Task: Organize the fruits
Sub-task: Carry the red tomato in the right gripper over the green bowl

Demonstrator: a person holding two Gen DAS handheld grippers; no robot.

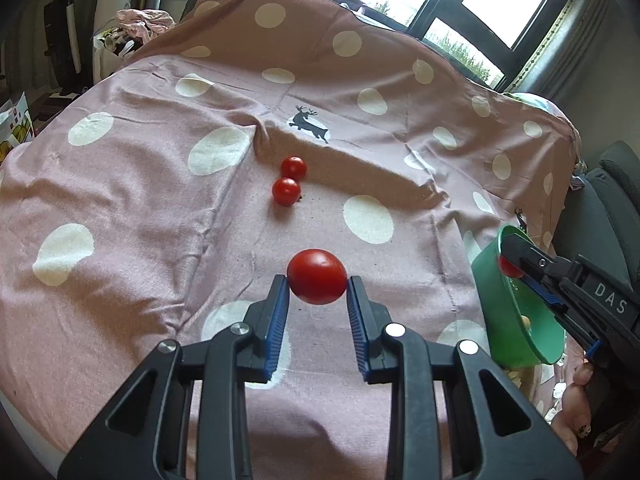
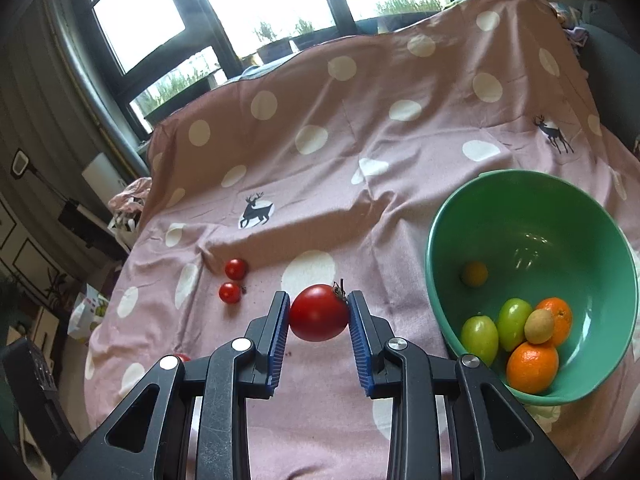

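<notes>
Two grippers, one bowl, one cloth, and a scatter of fruit, listed from the biggest down.

Pink cotton cloth with white polka dots and black deer prints (image 1: 160, 200): it covers the whole work surface and gives the loose fruit a soft bed, so little of it rolls.

Round green plastic bowl (image 2: 532, 216): it sits on the cloth to my right and serves as the collecting point. Inside lie two oranges (image 2: 532, 366), two green oval fruits (image 2: 480, 338), one brownish kiwi-like fruit (image 2: 539, 326) and one small yellow fruit (image 2: 475, 274), all gathered toward the near wall.

My left gripper (image 1: 317, 282): its jaws are partly apart and clamped on a smooth red tomato (image 1: 316, 282), pads pressing both flanks, the fruit lifted clear of the cloth. I judge it is held ready to go to the bowl.

My right gripper (image 2: 319, 312): its jaws are likewise clamped on a red tomato with a dried stem (image 2: 319, 312), held just left of the bowl. In the left wrist view this gripper shows in front of the bowl's mouth, so I judge this fruit goes in first.

Two small red cherry tomatoes (image 1: 290, 180): they touch one another in a fold of the cloth, well apart from the bowl, and are not yet collected.
</notes>
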